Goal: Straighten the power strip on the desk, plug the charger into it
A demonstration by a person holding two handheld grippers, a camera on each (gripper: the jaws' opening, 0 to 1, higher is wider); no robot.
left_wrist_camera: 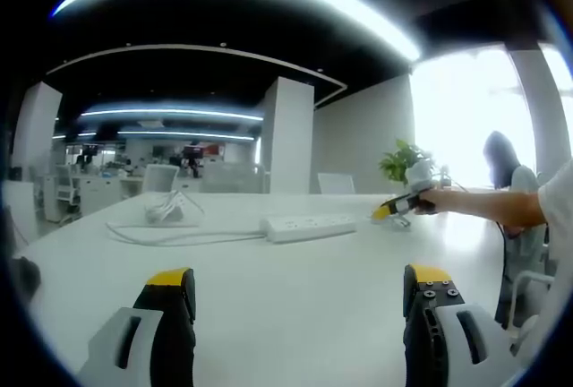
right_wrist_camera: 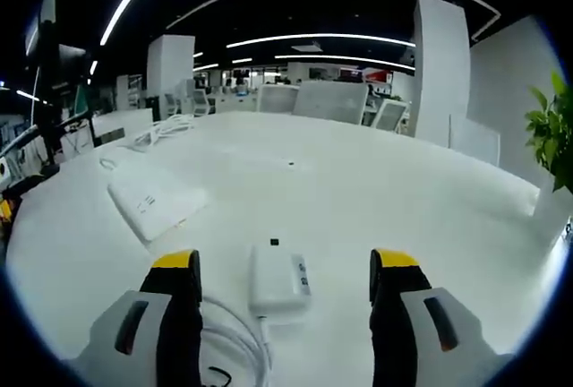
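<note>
Charger point(right_wrist_camera: 278, 280) is lying on the bench point(right_wrist_camera: 376, 199) between our wide-open, empty right tongs point(right_wrist_camera: 285, 284); we are judging it light, hard, slick, best pinched across its flat sides. Left tongs point(left_wrist_camera: 300, 293) are hanging open, empty, with the power strip point(left_wrist_camera: 310, 226) lying far across the bench.

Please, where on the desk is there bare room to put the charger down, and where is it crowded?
Bare desk lies between the left tool and the power strip. In the right gripper view, the surface beyond the charger toward the plant is free. It is crowded around the right tool, with the charger, its coiled cable and the white flat object nearby.
</note>
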